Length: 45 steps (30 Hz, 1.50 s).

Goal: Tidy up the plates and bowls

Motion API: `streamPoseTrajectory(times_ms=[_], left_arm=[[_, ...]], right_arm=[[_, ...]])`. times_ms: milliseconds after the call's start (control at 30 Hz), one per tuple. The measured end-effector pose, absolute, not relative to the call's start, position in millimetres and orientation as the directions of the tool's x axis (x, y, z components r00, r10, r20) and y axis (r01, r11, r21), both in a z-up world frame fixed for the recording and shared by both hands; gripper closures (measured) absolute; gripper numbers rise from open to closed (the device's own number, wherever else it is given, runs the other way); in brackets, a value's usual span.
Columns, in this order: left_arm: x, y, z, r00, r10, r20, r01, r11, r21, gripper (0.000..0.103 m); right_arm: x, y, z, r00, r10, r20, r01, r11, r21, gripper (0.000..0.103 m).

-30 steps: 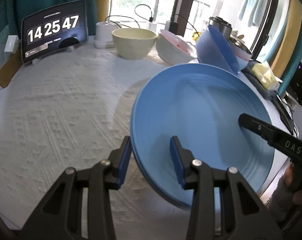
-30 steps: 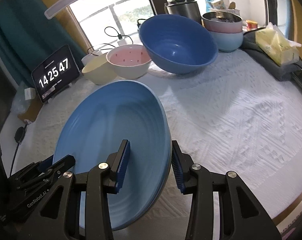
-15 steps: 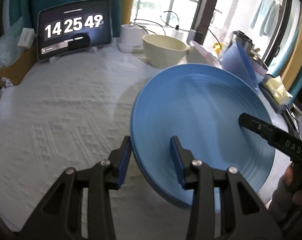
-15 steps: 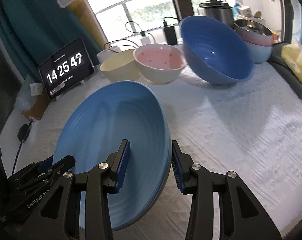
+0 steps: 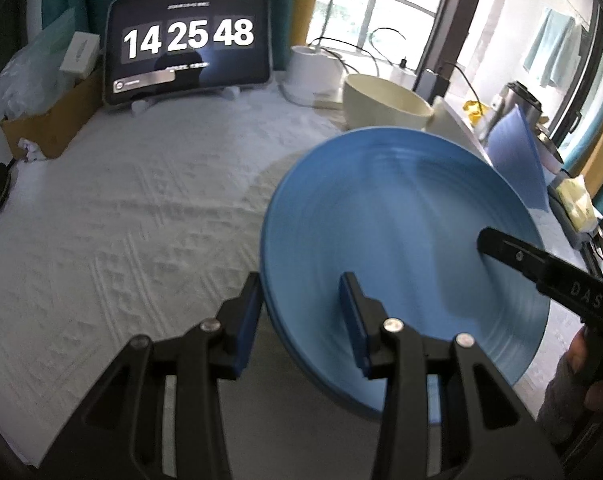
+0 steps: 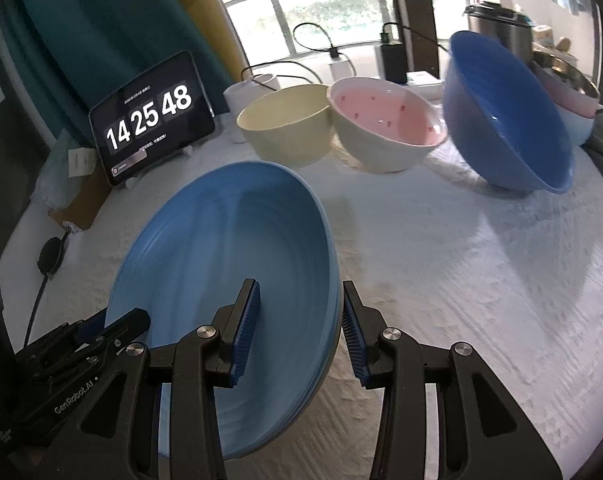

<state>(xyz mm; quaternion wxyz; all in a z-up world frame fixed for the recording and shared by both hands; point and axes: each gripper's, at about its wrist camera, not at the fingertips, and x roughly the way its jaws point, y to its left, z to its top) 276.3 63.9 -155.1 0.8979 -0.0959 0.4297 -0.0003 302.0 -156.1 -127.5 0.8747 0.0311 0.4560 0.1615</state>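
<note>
The blue plate (image 5: 401, 248) is off the bench (image 5: 121, 220), carried tilted above the white textured cloth, with a faint shadow on the cloth beneath its far edge. It is gripped from two opposite sides.

Left tool (image 5: 301, 320): clenched on the near-left rim of the plate, one blue pad under the rim and the other on the plate's upper face. In the right wrist view this tool (image 6: 101, 332) shows at the plate's lower-left edge, again on the rim.

Right tool (image 6: 299, 320): clenched on the opposite rim, the inner pad on the plate's face (image 6: 221, 272) and the outer pad against the underside. In the left wrist view one finger of it (image 5: 541, 264) lies across the plate's right side, with part of a person's hand (image 5: 581, 368) behind it.

At the back of the bench, in a row: a cream bowl (image 6: 285, 124), a pink-lined bowl (image 6: 385, 128) touching it and tilted, and a large blue bowl (image 6: 505, 120) tipped on its side. Stacked bowls (image 6: 573, 100) stand behind the blue one. A tablet clock (image 6: 151, 118) stands at the back left, reading 14 25 48.
</note>
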Motion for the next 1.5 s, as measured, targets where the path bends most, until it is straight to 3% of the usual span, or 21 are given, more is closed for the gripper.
streamPoseTrajectory(times_ms=[733, 1000, 1500], left_arm=[[289, 103, -168, 0.627, -0.005, -0.779, -0.148, 0.981, -0.126, 0.063], [291, 107, -166, 0.62, -0.034, -0.783, -0.167, 0.97, -0.175, 0.061], [267, 86, -127, 0.705, -0.028, -0.709, -0.155, 0.969, -0.193, 0.06]], right_arm=[[331, -107, -158, 0.468, 0.329, -0.82, -0.307, 0.931, 0.198, 0.059], [332, -107, -162, 0.46, 0.303, -0.834, -0.29, 0.94, 0.182, 0.057], [312, -137, -134, 0.526, 0.28, -0.803, -0.259, 0.952, 0.162, 0.057]])
